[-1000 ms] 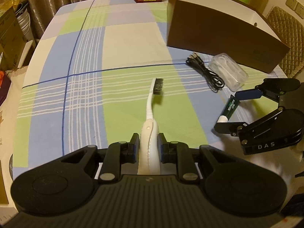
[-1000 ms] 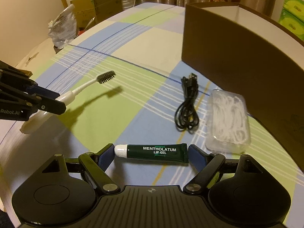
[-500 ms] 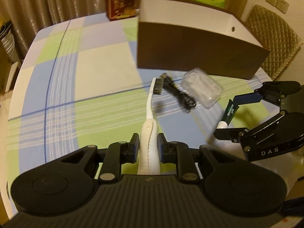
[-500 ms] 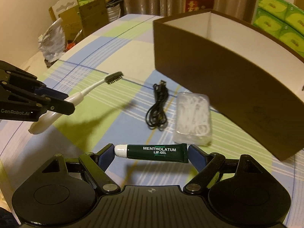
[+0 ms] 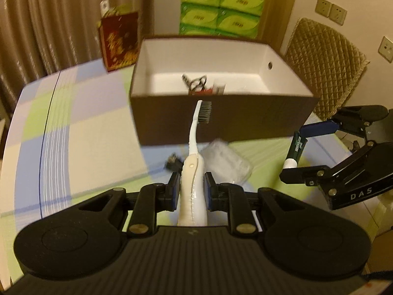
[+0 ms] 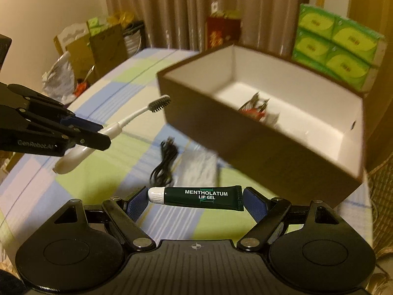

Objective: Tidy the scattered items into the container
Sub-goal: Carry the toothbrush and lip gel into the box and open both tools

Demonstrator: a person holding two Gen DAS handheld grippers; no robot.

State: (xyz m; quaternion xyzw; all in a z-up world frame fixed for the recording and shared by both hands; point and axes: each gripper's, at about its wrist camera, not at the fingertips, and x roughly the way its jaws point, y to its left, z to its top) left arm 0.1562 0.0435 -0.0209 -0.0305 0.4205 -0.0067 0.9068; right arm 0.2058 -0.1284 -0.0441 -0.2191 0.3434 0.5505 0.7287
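My left gripper [image 5: 190, 189] is clamped on the thick lower handle of the white plastic toothbrush with dark bristles [image 5: 195, 132]; both blue pads press its sides, and the neck runs forward along the fingers so the bristle head sits in front of the near wall of the brown cardboard box with a white interior [image 5: 221, 120], just under its rim; from the right wrist view the same brush [image 6: 137, 115] sticks out of that gripper [image 6: 98, 136] towards the box's left corner, off the table. My right gripper [image 6: 196, 198] is closed only part-way, its fingers spread wide enough to pinch the dark green Mentholatum lip gel tube with a white cap [image 6: 199, 196] end to end, cap against the left pad, crimped tail against the right; the tube lies crosswise between the tips, lifted above the cloth; in the left wrist view it [image 5: 296, 148] hangs nearly upright in that gripper [image 5: 294, 151], to the right of the box.

Inside the box I see a small heap of metal and red items [image 6: 256, 108], too blurred to name. On the table, in front of the box, lie a coiled black cable [image 6: 164, 164] and just beside it a clear plastic case [image 5: 224, 163]; both are smeared. The table carries a checked cloth in blue, green and cream [image 5: 81, 132]. Behind stand beige curtains [image 5: 49, 19], a red patterned gift bag [image 5: 119, 40], stacked green tissue packs [image 5: 221, 7] and a quilted tan chair back [image 5: 324, 61]; cardboard boxes and bags [image 6: 93, 49] crowd the far left in the right wrist view.
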